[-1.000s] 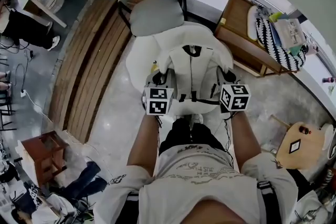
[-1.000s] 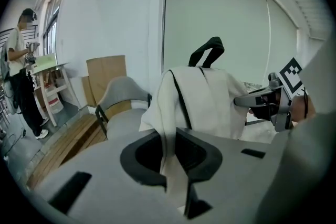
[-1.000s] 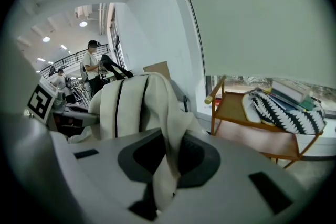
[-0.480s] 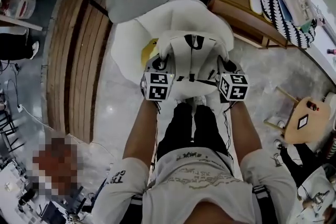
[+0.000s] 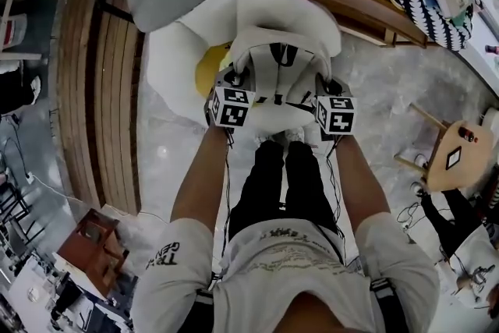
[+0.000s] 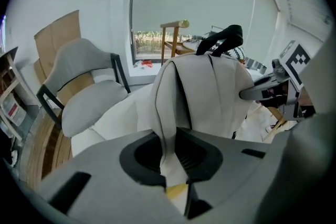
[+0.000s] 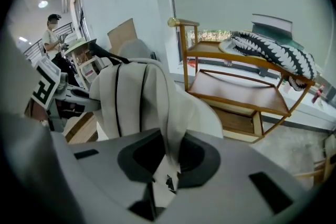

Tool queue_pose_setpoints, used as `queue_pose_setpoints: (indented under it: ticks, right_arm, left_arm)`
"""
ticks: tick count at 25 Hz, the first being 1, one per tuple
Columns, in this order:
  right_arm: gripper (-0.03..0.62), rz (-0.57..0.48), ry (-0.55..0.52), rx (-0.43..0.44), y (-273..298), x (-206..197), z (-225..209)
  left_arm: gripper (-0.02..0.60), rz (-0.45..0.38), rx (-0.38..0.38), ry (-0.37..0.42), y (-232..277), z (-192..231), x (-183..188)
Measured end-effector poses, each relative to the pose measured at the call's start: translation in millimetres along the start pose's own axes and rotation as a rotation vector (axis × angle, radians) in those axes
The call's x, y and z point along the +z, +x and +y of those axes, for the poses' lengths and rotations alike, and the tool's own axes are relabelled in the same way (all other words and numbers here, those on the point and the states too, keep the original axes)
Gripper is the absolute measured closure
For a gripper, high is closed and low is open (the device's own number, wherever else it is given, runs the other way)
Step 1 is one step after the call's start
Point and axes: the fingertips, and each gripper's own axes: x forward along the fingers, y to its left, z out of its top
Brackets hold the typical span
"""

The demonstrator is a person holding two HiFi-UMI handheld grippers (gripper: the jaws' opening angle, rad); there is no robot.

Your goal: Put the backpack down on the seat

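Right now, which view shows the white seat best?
The head view: it looks down on nearly the whole white seat, with the backpack over it. The left gripper view shows only part of its cushion beside the backpack; the right gripper view shows just a curved white edge behind the backpack.

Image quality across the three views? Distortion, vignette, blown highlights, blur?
Head view: heavy fisheye, wooden bench planks bow; backpack sharp, evenly lit. Left gripper view: black vignette ring, window bright yet not clipped. Right gripper view: same vignette, ceiling lamp blown out, shelf rails curve.
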Motion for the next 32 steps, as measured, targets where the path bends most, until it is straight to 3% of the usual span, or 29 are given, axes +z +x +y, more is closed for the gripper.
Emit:
queue_pose_setpoints:
  ticks: [6, 11, 22, 25, 27, 30, 32]
  right_arm:
    - [0.537, 0.072, -0.018, -0.009, 19.8, -28.9, -2.2]
    - [0.536, 0.14, -0.058, 0.015, 31.7, -56.9, 14.7]
    - [0.519, 0.21, -0.094, -0.015, 40.1, -91.3, 25.8]
    - [0.509, 0.22, -0.073, -0.01, 43.3, -98.5, 25.6]
    - [0.475, 0.23, -0.076, -0.014, 47.1, -102.8, 24.8]
    - [0.356, 0.221, -0.053, -0.041, 46.2, -106.2, 20.7]
    - [0.355, 0.173, -0.027, -0.068, 38.4, -97.9, 18.5]
  left_arm:
    - [0.526, 0.07, -0.013, 0.003, 23.1, 0.8, -22.7]
    - [0.518, 0.154, -0.002, -0.064, 28.9, 10.2, -58.4]
    - [0.494, 0.159, 0.009, -0.15, 31.7, 12.1, -94.4]
    - [0.453, 0.163, 0.017, -0.174, 30.0, 11.7, -100.5]
    - [0.403, 0.165, 0.018, -0.183, 27.9, 11.2, -102.0]
    - [0.367, 0.161, 0.028, -0.187, 22.4, 7.6, -101.2]
    - [0.35, 0.149, 0.044, -0.195, 16.3, 7.1, -98.3]
